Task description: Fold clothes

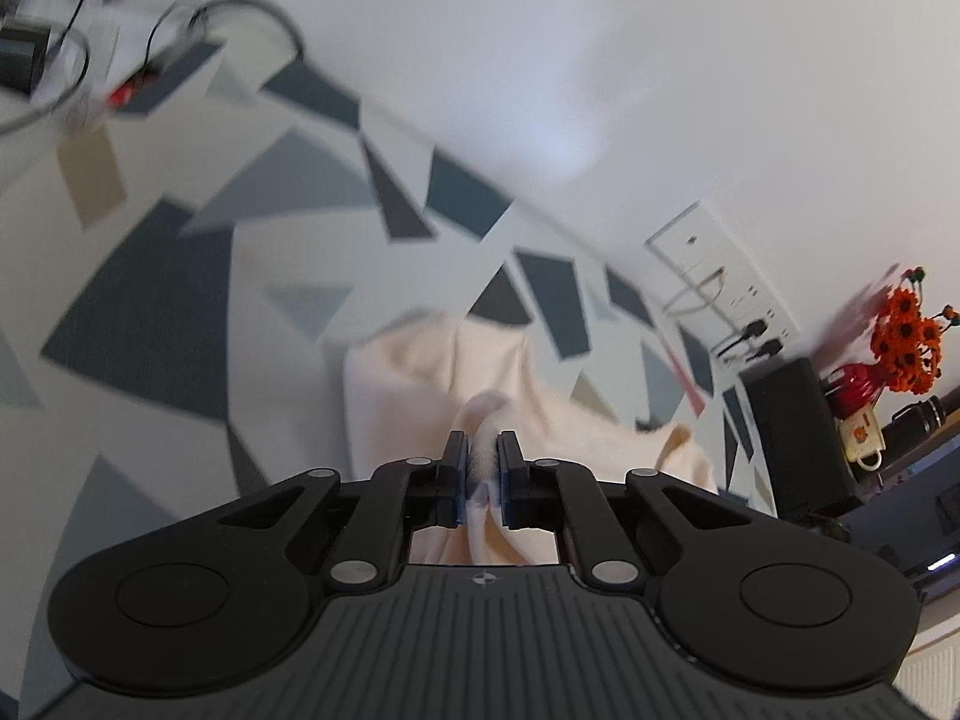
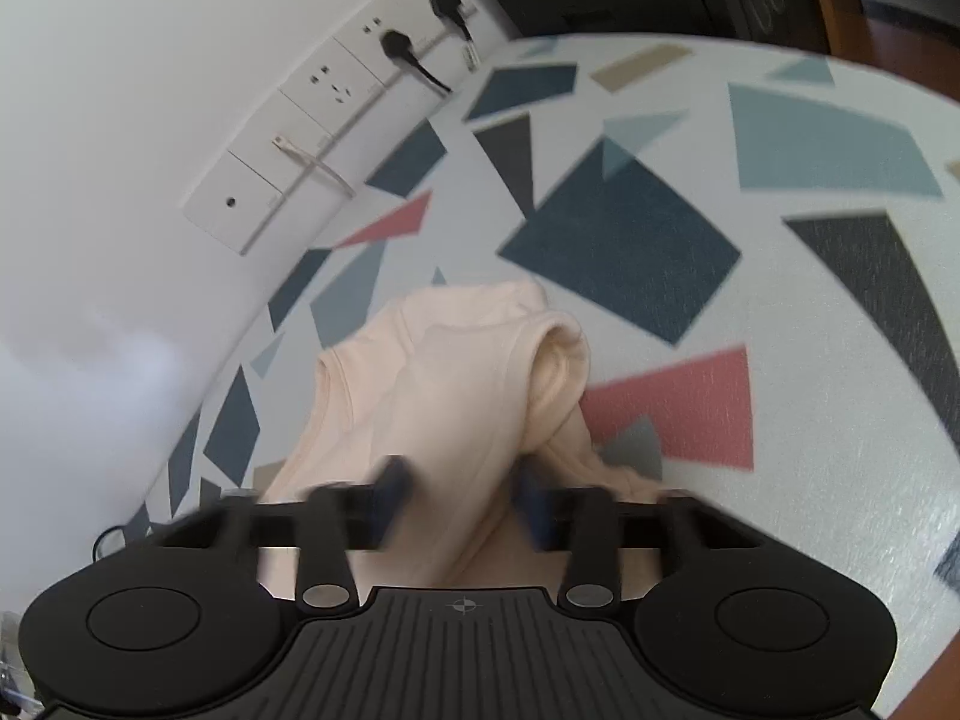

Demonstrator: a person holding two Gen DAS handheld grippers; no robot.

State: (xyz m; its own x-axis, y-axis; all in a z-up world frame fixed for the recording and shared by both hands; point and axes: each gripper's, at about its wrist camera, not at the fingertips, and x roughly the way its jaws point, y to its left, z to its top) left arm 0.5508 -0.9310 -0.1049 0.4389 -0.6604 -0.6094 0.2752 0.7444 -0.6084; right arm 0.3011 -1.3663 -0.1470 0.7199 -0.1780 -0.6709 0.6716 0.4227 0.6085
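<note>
Your left gripper (image 1: 482,468) pinches the peach garment (image 2: 444,396) to lift it off the table (image 2: 840,360); your right gripper (image 2: 462,501) straddles a fold, fingers apart.

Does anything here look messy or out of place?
Only the peach garment: it lies bunched and rumpled on the patterned tabletop, not yet folded flat. The left gripper pinches a fold of it. Nothing looks spilled or damaged.

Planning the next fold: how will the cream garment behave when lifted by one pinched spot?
Likely floppy: the cream garment bunches in soft folds where the left gripper pinches it. Probably light, drooping around the right gripper. It should drag rather than slide stiffly.
</note>
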